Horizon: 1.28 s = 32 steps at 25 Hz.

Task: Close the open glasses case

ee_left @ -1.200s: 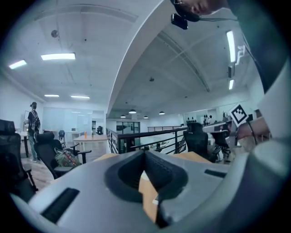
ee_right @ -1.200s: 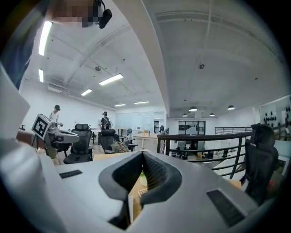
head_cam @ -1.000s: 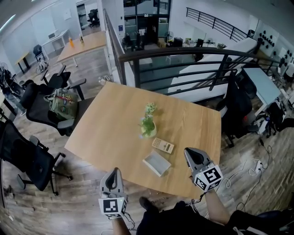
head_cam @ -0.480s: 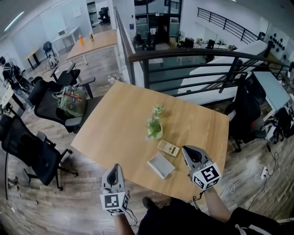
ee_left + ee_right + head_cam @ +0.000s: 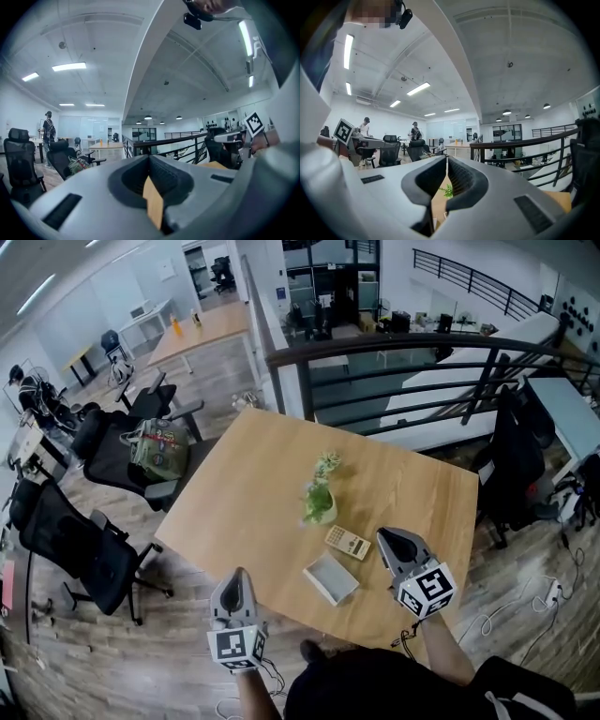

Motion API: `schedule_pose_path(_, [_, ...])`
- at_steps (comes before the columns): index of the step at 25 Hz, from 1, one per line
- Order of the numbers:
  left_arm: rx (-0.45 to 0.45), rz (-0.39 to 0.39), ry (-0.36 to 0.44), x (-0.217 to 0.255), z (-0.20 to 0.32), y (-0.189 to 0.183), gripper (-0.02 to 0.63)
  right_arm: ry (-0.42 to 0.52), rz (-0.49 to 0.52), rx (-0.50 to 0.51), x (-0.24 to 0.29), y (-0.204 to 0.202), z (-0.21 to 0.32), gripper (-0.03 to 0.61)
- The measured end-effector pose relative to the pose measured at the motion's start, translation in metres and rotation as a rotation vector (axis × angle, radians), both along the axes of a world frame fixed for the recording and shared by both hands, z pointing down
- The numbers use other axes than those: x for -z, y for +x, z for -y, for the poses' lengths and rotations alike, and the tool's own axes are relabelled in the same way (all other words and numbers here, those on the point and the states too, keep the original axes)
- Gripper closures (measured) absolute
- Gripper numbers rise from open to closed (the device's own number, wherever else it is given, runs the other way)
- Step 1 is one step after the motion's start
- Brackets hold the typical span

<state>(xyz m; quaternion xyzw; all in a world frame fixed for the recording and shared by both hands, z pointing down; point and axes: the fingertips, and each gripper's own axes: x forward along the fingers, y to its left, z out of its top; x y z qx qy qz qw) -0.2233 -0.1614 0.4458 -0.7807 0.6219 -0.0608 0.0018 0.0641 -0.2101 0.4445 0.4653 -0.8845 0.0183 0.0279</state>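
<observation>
Both of your grippers have their fingers pressed together, with nothing caught between them. Your left gripper point(image 5: 236, 579) is held at the near edge of the bench point(image 5: 244, 493). Your right gripper point(image 5: 391, 540) is held over the bench's near right part. The grey glasses case point(image 5: 331, 578) lies flat on the bench between the two, nearer the right one and close to the near edge, and neither gripper touches it. Just behind the case sits a beige keypad device point(image 5: 348, 542), and further back stands a small potted plant point(image 5: 319, 504). From the head view you cannot tell whether the case's lid is up.
</observation>
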Motion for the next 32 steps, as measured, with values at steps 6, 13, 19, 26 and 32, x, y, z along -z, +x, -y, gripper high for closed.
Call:
schedule_pose_path(6, [0.019, 0.001, -0.008, -0.002, -0.010, -0.007, 0.614, -0.032, -0.005, 0.003, -0.013, -0.005, 0.001, 0.458])
schedule_pose_path(13, [0.039, 0.006, -0.022, -0.010, -0.018, -0.016, 0.614, -0.079, -0.022, 0.007, -0.031, -0.011, 0.005, 0.448])
schedule_pose_path(19, [0.061, 0.019, -0.038, -0.014, -0.028, -0.024, 0.614, -0.162, -0.056, 0.033, -0.073, -0.022, 0.011, 0.454])
schedule_pose_path(26, [0.098, 0.025, -0.055, -0.019, -0.042, -0.033, 0.614, -0.348, -0.144, 0.082, -0.167, -0.037, 0.011, 0.454])
schedule_pose_path(32, [0.110, 0.025, -0.083, -0.030, -0.048, -0.033, 0.614, -0.537, -0.222, 0.113, -0.256, -0.052, 0.003, 0.459])
